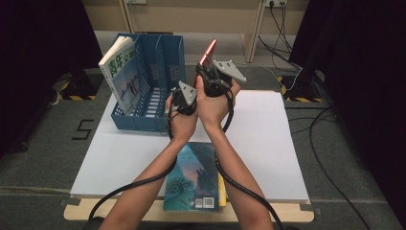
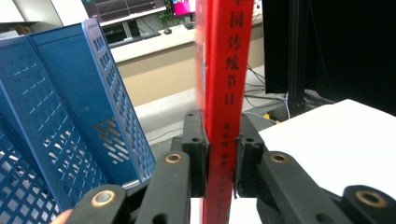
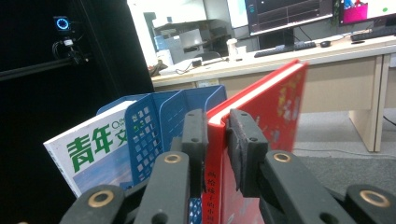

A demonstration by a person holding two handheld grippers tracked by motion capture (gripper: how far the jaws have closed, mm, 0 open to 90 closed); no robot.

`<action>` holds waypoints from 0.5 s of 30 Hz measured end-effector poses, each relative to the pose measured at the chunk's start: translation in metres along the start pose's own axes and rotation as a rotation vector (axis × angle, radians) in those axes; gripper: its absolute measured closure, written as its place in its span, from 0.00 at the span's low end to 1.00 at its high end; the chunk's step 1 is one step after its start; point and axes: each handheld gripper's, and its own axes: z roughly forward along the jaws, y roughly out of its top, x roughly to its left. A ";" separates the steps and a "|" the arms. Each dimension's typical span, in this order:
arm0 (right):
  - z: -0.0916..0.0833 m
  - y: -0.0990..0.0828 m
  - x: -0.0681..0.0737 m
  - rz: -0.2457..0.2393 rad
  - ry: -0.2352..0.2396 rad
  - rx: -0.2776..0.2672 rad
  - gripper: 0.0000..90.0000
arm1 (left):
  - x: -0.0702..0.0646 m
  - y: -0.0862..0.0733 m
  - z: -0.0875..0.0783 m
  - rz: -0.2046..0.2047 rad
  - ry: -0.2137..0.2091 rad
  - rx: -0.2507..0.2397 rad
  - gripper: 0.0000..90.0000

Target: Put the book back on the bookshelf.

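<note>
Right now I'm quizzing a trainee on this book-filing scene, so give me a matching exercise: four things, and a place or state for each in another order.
Things:
1. thin red hardcover book
2. white magazine with green characters
3. teal illustrated book
4. blue perforated plastic file rack

Places or states:
A. lying flat at the table's near edge
B. held upright between both grippers' jaws
C. standing on the white board
D. leaning in the rack's left slot

Pairs: 1-B, 2-D, 3-A, 4-C

Both tools (image 1: 203, 86) raised (jaws closed)
</note>
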 end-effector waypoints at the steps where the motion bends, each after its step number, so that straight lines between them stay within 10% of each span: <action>1: 0.001 0.001 0.001 -0.004 0.004 0.017 0.85 | 0.000 0.000 0.000 -0.008 -0.005 -0.004 0.88; 6: 0.000 0.005 -0.004 -0.012 0.072 -0.013 0.76 | 0.009 -0.001 0.003 -0.084 -0.059 0.007 0.88; 15: -0.020 0.015 -0.026 -0.038 0.046 -0.077 0.70 | 0.017 -0.006 0.000 -0.127 -0.136 0.003 0.89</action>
